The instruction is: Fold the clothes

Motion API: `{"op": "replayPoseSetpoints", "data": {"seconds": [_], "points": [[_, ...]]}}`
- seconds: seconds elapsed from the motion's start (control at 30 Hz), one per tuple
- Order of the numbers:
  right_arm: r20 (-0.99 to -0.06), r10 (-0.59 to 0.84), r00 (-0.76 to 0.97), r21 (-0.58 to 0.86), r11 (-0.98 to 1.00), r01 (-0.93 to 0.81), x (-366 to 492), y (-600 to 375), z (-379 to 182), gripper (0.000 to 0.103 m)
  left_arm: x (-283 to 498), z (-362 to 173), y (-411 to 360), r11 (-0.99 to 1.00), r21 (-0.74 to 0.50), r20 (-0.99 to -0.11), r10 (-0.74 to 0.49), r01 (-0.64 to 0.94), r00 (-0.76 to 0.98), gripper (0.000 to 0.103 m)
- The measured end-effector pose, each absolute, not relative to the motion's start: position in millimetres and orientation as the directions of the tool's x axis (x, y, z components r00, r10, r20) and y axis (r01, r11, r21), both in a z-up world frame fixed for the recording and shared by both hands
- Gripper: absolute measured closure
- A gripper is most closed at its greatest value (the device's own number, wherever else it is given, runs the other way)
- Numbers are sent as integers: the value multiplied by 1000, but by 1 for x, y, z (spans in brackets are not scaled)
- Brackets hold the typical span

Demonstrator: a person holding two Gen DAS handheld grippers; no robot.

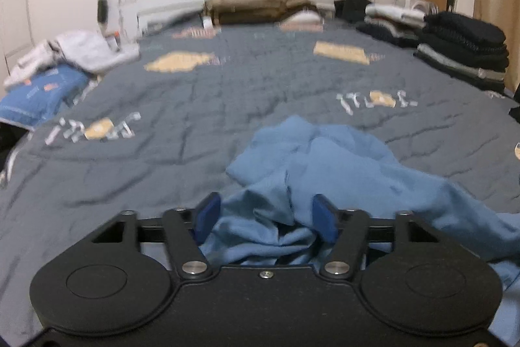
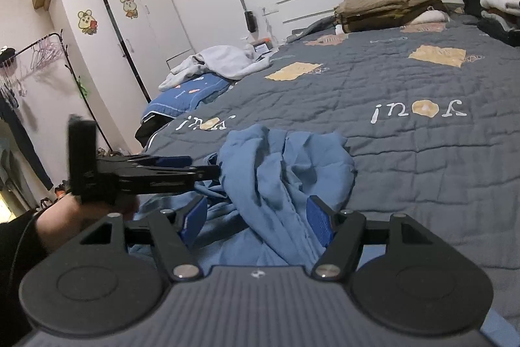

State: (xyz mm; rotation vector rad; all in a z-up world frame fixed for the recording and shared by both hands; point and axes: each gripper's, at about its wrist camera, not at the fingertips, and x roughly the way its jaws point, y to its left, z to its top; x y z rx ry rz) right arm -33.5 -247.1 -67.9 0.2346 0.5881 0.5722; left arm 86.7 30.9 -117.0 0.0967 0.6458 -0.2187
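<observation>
A: Right wrist view: your crumpled blue cotton garment (image 2: 286, 171) lies bunched on the grey quilted bedspread (image 2: 406, 152). Right gripper (image 2: 258, 220) gapes, gripping nothing.

B: Left gripper (image 1: 265, 218) straddles a fold; can't tell if it's pinched. You're still gathering; next, secure an edge and spread it flat.

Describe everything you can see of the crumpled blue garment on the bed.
The crumpled light-blue cloth garment lies bunched and unfolded near the front edge of the grey quilted bedspread. It looks like thin, soft woven fabric, deeply creased, with one seam running down a fold. Folds of it lie between the blue fingers of the left gripper and inside the right gripper; whether either pinches it is unclear.
</observation>
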Motion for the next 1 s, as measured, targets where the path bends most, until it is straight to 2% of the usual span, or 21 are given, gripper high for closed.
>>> {"op": "replayPoseSetpoints", "data": {"seconds": [0.03,0.17,0.3,0.43,0.73,0.83,0.9,0.97,1.0], "points": [[-455,574,681,375,817,-438,-33,-248,-68,36,88,-119,33,973,10,-613,-178,233,770,93],[-459,578,675,394,813,-429,-31,-251,-71,36,84,-115,50,977,-22,-590,-185,214,786,100],[-457,579,675,398,812,-428,-31,-252,-70,36,72,-91,76,985,0,-552,-142,170,821,101],[-448,580,681,395,811,-432,-33,-252,-67,36,65,-56,117,997,47,-505,-33,66,863,101],[-435,574,694,411,812,-414,-31,-256,-66,36,62,11,212,934,182,-364,355,-308,861,102],[-442,572,691,410,814,-412,-30,-256,-68,36,67,14,221,939,124,-436,342,-321,833,100],[-447,575,685,409,813,-415,-29,-255,-69,36,59,9,201,962,92,-450,272,-258,851,94],[-451,576,681,405,813,-420,-29,-253,-70,36,51,5,181,979,59,-462,200,-195,864,74],[-454,578,678,403,812,-422,-28,-252,-71,36,47,2,171,986,42,-467,163,-163,869,70]]}}
